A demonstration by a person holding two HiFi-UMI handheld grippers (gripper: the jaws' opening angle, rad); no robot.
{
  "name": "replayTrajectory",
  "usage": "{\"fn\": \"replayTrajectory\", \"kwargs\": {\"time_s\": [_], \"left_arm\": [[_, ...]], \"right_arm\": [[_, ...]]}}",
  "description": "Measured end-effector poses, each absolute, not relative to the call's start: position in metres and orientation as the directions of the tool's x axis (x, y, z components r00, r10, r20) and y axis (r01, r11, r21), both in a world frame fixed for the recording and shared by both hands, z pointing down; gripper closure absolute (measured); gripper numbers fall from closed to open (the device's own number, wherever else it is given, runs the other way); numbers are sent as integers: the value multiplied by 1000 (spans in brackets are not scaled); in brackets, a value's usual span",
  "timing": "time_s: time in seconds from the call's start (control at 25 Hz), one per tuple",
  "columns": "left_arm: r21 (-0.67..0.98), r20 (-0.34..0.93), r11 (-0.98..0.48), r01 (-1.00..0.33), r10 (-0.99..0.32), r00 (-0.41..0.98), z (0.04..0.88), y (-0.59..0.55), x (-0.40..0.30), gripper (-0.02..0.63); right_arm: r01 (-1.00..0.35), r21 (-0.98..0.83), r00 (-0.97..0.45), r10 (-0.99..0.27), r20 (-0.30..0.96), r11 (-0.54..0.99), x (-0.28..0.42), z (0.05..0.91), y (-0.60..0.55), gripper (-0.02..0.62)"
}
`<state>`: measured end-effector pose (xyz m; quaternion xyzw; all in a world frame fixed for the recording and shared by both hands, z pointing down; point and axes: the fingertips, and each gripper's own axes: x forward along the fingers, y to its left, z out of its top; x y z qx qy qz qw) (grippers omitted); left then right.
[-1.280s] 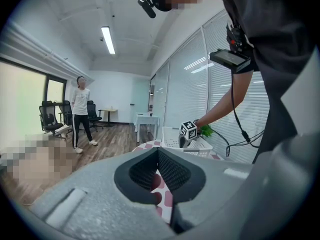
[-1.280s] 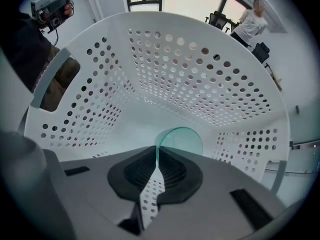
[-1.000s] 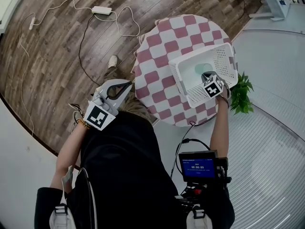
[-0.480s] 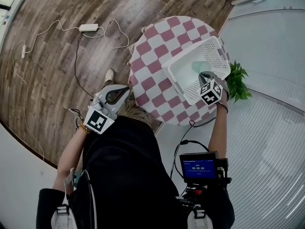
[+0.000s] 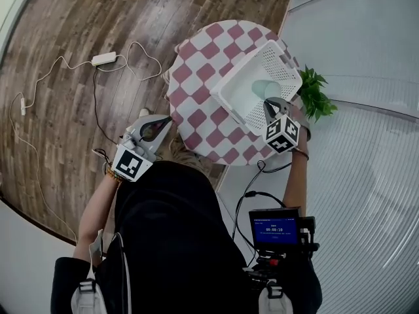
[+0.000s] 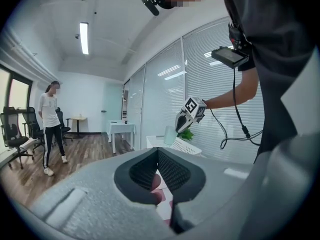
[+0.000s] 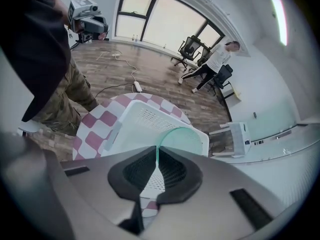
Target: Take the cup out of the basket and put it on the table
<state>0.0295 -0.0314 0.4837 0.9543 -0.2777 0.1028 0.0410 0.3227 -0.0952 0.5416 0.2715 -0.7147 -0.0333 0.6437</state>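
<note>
1. My right gripper [image 5: 268, 103] is clamped on the rim of the translucent pale-green plastic cup [image 5: 262, 88]. Both are higher than a second ago, when the cup sat low in the basket.
2. The cup now hangs over the white perforated plastic basket [image 5: 226, 102], off its floor.
3. The basket stands on the round table with a pink-and-white checked cloth [image 5: 193, 87].
4. My left gripper [image 5: 167, 120] is closed on nothing, beside the table's edge.

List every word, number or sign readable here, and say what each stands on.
Blue screen on the person's chest rig: a row of white digits, too small to read.
Right marker cube: black-and-white square pattern, no letters.
Left marker cube: black-and-white square pattern, no letters.
Nothing else carries readable text.
</note>
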Motion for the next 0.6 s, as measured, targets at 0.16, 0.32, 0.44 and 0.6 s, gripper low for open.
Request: {"fn": "replayTrajectory", "kwargs": {"time_s": [0.16,0.32,0.44,0.6], "left_arm": [[28,217,-860,-510,-493,843,483,-35,31,603],[28,213,-872,-489,-472,855,482,-41,29,603],[37,210,-874,-484,-467,859,482,-46,26,603],[45,217,-877,-478,-459,862,483,-52,23,603]], "right_arm": [[-355,408,-17,-442,897,841,314,534,-87,572],[-376,409,-22,-450,893,831,303,528,-81,572],[-387,411,-28,-456,889,825,293,524,-77,572],[-390,415,-37,-464,885,822,279,520,-76,572]]}}
